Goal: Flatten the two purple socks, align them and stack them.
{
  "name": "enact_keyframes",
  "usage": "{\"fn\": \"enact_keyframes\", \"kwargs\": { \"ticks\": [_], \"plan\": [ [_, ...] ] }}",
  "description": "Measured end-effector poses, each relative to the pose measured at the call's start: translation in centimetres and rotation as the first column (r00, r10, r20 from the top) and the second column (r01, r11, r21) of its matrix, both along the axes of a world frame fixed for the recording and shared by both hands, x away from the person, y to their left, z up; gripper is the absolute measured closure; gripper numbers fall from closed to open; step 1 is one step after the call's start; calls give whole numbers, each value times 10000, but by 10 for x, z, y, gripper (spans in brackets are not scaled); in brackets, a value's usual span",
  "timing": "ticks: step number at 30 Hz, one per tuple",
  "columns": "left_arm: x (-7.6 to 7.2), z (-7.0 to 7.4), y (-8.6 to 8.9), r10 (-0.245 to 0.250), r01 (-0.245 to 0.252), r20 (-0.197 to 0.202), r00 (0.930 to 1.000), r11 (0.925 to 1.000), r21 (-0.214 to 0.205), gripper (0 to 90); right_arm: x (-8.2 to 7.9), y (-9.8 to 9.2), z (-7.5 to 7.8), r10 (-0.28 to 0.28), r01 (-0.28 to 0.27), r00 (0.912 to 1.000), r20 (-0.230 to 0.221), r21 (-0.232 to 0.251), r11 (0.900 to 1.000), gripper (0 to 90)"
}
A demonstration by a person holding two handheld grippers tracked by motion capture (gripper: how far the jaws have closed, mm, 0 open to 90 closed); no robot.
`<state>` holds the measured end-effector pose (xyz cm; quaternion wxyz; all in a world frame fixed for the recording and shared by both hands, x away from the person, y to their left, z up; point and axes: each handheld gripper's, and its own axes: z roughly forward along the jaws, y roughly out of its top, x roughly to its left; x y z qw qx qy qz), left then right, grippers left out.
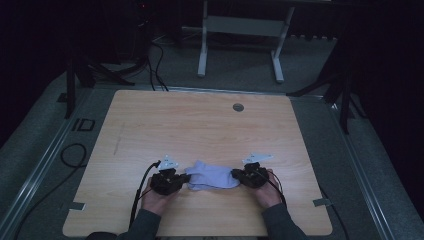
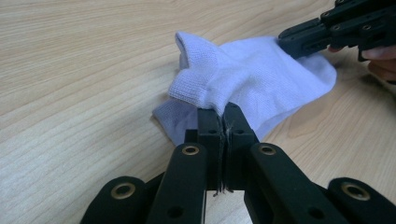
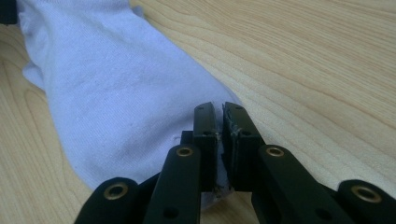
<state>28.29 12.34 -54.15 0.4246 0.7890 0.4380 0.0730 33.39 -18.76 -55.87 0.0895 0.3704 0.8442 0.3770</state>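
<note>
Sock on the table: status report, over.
Left gripper shut on the sock. Right gripper shut on its other end. Sock lies on the table. Nothing in the way.

A light wooden table point(image 1: 200, 125) with rounded corners stands on grey carpet point(image 1: 320, 65) in a dim room; a white metal frame point(image 1: 240, 30) stands at 12 o'clock, black cables point(image 1: 157, 62) trail at 11 o'clock.

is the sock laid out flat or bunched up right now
Partly bunched. The white sock lies on the table, but its cuff end is lifted and rumpled where the left gripper pinches it; the right gripper grips the far end.
</note>
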Motion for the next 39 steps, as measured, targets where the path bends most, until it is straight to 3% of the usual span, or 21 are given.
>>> {"fn": "enact_keyframes", "kwargs": {
  "ticks": [8,12,15,19,24,26,30,31,32,34,39],
  "plan": [
    [-10,3,-2,191,-224,414,9990,9965,802,851,-1,1,0,9,-8,10000,94,-83,10000,838],
    [-11,6,4,584,-638,645,9962,9944,846,810,-1,2,0,-21,22,10000,97,-116,9999,838],
    [-11,11,6,870,-968,1030,9909,9909,938,793,-2,2,0,-13,14,9999,126,-119,9999,838],
    [-11,14,-2,696,-842,1361,9883,9909,1049,798,-2,2,0,-39,41,9999,132,-124,9999,838],
    [-7,5,-21,101,-319,1413,9899,9877,1531,832,-3,4,0,50,-48,9998,183,-130,9999,837],
    [-5,2,-27,-174,-98,1450,9893,9828,1845,849,-3,4,0,60,-58,9998,172,-116,9999,837],
    [-2,-5,-32,-259,-26,1335,9907,9778,2095,870,-3,4,0,40,-39,9999,155,-95,9999,837],
    [1,-9,-33,-292,-20,1269,9915,9710,2392,870,-3,4,0,50,-48,9998,184,-117,9999,837],
    [1,-11,-33,-270,-42,1250,9918,9699,2433,874,-4,5,0,45,-42,9998,214,-142,9999,837],
    [3,-14,-34,-263,-83,1191,9925,9597,2808,874,-4,5,0,38,-35,9997,221,-162,9999,837],
    [6,-17,-33,-170,-186,1213,9925,9580,2862,883,-4,5,0,66,-58,9995,311,-246,9997,836]
  ]
}}
